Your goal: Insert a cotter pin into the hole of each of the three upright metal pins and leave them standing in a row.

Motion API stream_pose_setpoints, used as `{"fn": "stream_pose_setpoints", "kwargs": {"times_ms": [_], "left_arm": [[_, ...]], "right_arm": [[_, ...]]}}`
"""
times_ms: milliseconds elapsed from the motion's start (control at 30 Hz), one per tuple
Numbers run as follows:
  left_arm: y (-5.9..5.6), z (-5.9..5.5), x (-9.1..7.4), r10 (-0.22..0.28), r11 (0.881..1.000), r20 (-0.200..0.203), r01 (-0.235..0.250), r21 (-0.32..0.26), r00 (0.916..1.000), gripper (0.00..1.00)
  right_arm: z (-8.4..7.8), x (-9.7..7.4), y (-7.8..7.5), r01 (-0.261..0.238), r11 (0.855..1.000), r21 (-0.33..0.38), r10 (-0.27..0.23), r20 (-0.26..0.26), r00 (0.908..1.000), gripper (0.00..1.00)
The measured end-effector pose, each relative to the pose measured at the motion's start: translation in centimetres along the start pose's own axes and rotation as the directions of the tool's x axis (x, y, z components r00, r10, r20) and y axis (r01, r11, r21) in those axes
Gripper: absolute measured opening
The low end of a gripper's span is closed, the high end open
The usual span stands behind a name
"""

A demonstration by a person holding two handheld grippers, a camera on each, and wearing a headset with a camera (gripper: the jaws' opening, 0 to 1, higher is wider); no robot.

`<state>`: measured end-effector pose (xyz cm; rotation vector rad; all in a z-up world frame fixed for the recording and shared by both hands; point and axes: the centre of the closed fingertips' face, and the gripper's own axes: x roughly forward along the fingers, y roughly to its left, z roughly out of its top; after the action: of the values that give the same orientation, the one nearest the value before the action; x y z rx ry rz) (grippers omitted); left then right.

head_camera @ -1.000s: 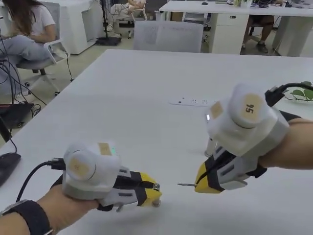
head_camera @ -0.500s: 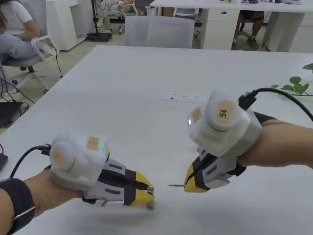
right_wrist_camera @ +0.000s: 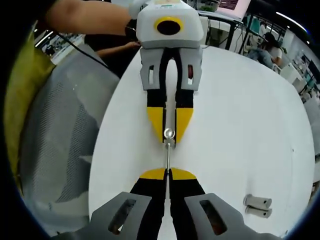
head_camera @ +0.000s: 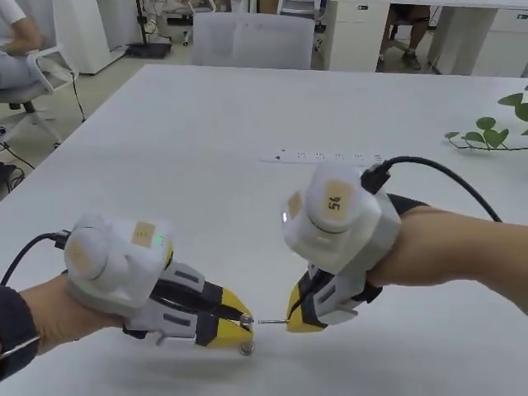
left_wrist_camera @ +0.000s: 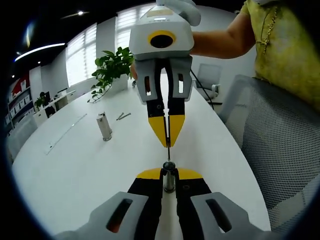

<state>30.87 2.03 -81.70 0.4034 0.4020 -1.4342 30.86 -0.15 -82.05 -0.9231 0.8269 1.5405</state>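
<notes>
The left hand (head_camera: 45,307), a dark band (head_camera: 12,334) at its wrist, grips the left gripper (head_camera: 235,326) low at the lower left of the head view, pointing right, its yellow-tipped jaws closed on a small metal pin (head_camera: 245,347). The bare right forearm (head_camera: 450,247) reaches in from the right edge to lower centre, angling the right gripper (head_camera: 295,320) down and left, its jaws pinched on a thin cotter pin (head_camera: 271,321). The two sets of tips face each other nose to nose, just apart, with the cotter pin's end at the metal pin's head.
</notes>
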Motion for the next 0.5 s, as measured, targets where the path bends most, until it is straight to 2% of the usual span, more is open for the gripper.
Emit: {"fn": "stream_pose_setpoints", "kwargs": {"times_ms": [500], "left_arm": [[0.05,0.07,0.07,-0.015,1.0,-0.007,0.015,0.025,0.9999,0.07]], "right_arm": [[0.25,0.2,-0.3,-0.008,1.0,-0.007,0.008,-0.002,1.0,0.02]]}}
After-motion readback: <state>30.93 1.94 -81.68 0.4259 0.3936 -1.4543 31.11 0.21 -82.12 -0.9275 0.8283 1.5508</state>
